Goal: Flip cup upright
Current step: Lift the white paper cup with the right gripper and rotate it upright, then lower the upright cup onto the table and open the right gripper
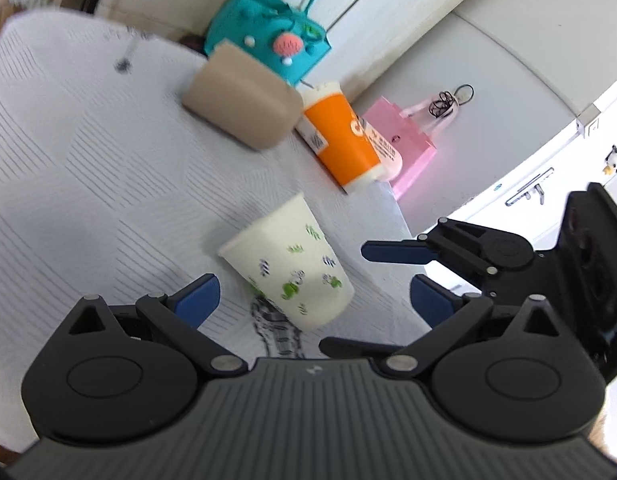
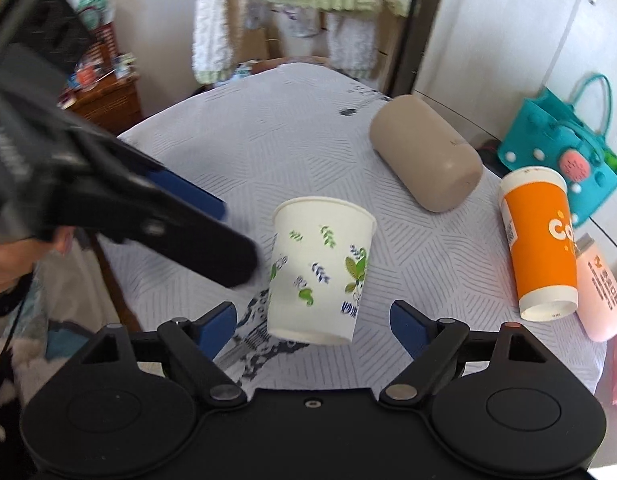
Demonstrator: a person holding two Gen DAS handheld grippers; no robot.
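Fingers of both grippers stood spread, with the paper cup (image 2: 322,268) between them and gripped by neither.

In the right wrist view, the right gripper (image 2: 312,322) sat at lower centre, its blue pads flanking the cup's narrow base; no contact was visible. The left gripper (image 2: 212,220) reached in from the upper left, just beside the cup's wall. The cup's long axis ran near vertical, wide mouth toward the top of the frame, slightly tilted. In the left wrist view, the cup (image 1: 288,268) lay at centre on the white patterned cloth (image 1: 88,160), just ahead of the left gripper (image 1: 312,296).
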